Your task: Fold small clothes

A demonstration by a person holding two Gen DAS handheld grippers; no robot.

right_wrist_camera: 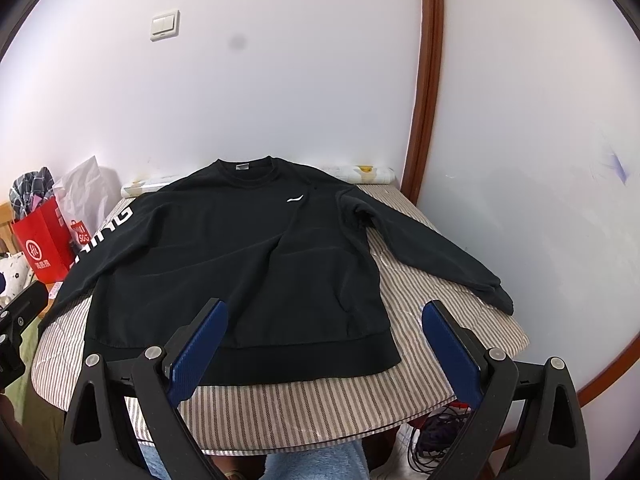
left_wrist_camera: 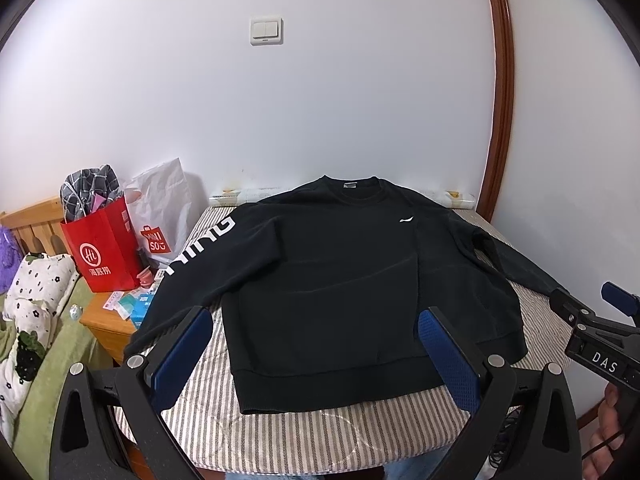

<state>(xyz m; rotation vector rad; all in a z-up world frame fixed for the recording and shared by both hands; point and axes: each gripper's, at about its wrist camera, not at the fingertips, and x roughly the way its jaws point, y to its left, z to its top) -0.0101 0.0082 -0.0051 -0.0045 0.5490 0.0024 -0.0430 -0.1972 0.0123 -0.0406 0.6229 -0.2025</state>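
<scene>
A black long-sleeved sweatshirt (left_wrist_camera: 332, 280) (right_wrist_camera: 240, 264) lies flat and face up on a striped table cover (left_wrist_camera: 320, 428) (right_wrist_camera: 304, 408), neck toward the wall, both sleeves spread outward. White letters run down its left sleeve (left_wrist_camera: 200, 244), and a small white logo (right_wrist_camera: 295, 199) sits on the chest. My left gripper (left_wrist_camera: 316, 316) hovers open above the hem's left part, with nothing between its blue pads. My right gripper (right_wrist_camera: 324, 308) stands open over the hem's right corner, holding nothing. In the left wrist view the right gripper (left_wrist_camera: 592, 304) shows at the right edge.
A red paper bag (left_wrist_camera: 106, 244) and a white shopping bag (left_wrist_camera: 160, 208) stand on a wooden nightstand (left_wrist_camera: 108, 324) left of the table. A bed with floral bedding (left_wrist_camera: 32, 304) lies farther left. A white wall and a brown door frame (right_wrist_camera: 428, 80) rise behind. Cables (right_wrist_camera: 432, 448) lie under the table's right side.
</scene>
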